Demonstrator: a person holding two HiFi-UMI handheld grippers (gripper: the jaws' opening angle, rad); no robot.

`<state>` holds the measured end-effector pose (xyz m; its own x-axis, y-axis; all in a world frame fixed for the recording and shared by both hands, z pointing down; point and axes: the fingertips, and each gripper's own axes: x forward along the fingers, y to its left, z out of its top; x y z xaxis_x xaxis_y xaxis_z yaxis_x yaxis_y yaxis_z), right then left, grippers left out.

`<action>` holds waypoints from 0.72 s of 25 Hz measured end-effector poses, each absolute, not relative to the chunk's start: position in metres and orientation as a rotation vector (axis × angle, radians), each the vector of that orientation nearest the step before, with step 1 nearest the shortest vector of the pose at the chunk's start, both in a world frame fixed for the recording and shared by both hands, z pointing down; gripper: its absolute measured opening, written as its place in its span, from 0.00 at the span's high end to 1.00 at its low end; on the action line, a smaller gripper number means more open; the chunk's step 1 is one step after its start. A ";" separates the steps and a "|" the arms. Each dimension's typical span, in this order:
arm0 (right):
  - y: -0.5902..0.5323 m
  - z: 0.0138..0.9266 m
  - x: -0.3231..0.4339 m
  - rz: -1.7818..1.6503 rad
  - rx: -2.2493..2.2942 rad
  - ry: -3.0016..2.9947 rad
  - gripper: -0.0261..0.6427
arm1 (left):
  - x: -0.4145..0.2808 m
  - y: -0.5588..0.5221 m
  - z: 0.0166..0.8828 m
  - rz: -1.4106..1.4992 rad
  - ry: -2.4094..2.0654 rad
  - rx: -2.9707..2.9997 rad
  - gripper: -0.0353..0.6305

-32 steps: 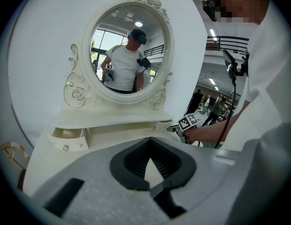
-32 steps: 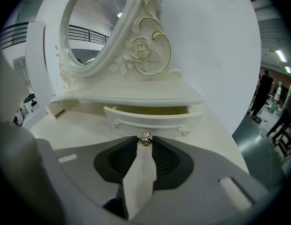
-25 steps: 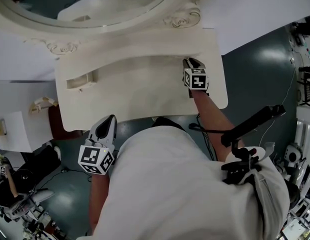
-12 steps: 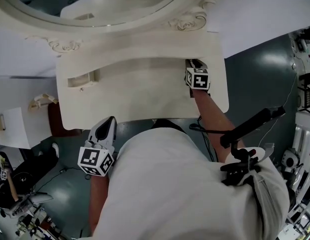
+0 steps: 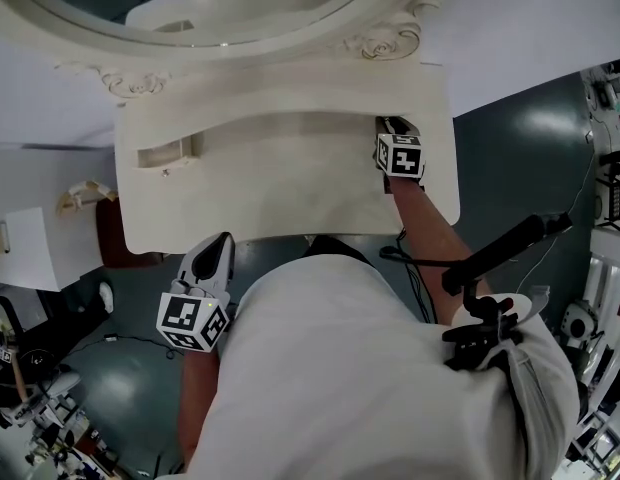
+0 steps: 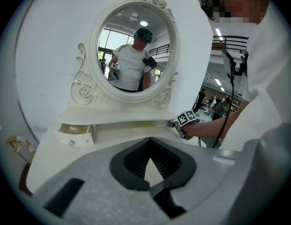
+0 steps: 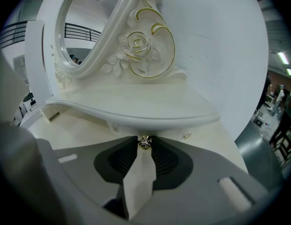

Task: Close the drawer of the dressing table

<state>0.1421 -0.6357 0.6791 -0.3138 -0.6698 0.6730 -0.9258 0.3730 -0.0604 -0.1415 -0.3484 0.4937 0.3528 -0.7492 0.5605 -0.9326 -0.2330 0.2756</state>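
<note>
Right gripper [image 7: 144, 150]: pinching small gold metal knob [image 7: 145, 142]; a skewed push may slip it. Left gripper [image 6: 150, 159]: jaws together, empty. Cream wooden left drawer [image 6: 74, 136] stands open; risks neglect.

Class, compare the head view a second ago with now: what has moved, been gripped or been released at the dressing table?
Nothing visibly changed. The right gripper stays closed on the small drawer knob, the left gripper stays shut and empty, and the left drawer is still open.
</note>
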 end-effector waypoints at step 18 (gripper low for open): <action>-0.588 0.679 0.150 0.613 1.358 -2.061 0.80 | -0.142 -0.304 0.493 0.383 -1.438 2.070 0.95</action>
